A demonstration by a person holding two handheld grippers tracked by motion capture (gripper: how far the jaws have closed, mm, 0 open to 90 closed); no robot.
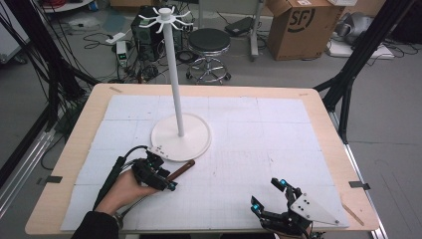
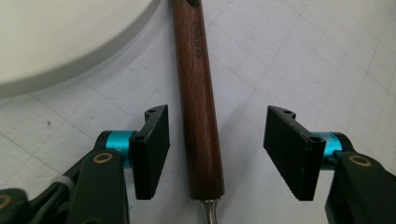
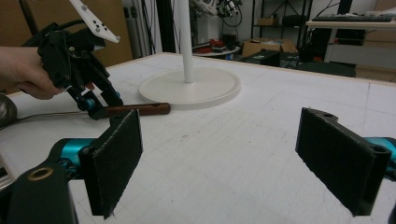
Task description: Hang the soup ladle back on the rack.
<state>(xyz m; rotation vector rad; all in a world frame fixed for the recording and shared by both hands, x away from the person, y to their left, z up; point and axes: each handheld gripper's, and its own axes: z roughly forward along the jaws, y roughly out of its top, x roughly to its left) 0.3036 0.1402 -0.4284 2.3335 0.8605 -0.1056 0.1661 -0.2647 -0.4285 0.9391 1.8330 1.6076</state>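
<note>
A utensil with a brown wooden handle (image 1: 181,170) and a thin metal shaft lies flat on the white mat, beside the round base of a white stand (image 1: 194,142). My left gripper (image 1: 166,185) points down over the near end of the handle. In the left gripper view the handle (image 2: 198,116) runs between the two black pads (image 2: 154,149) with a gap on each side, so the left gripper (image 2: 220,149) is open around it. My right gripper (image 1: 266,193) rests open near the table's front right, with nothing between its pads (image 3: 116,158).
The stand's tall white pole (image 1: 174,74) rises from the base and ends in a ring of hooks (image 1: 164,17). The right gripper view shows the left gripper (image 3: 100,105) over the handle (image 3: 140,109) and the base (image 3: 196,88). A stool and boxes stand beyond the table.
</note>
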